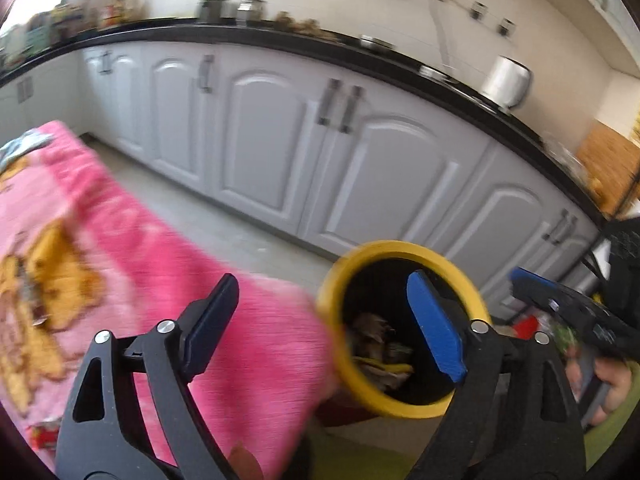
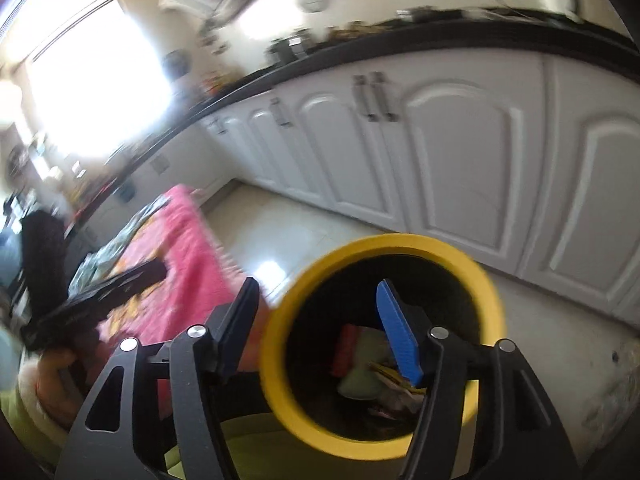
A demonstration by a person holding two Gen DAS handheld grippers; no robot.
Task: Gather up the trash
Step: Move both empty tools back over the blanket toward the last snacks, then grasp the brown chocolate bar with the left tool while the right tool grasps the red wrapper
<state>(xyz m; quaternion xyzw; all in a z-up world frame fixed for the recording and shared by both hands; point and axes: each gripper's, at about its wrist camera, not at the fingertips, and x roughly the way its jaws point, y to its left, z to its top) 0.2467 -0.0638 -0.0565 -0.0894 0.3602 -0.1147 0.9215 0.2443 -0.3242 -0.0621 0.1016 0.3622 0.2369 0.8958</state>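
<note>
Kitchen cabinets are sitting behind; yellow-rimmed bin, mouth facing both tongs, is standing beside pink blanket. Trash is lying inside. Right gripper, nearer, and left gripper are gaping wide, holding nothing.

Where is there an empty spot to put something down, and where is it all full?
Bare floor runs between the pink blanket and the white cabinets. The blanket's near end, beside the yellow-rimmed bin, looks clear too. The bin is crowded with trash, and the blanket's far end carries scattered litter.
</note>
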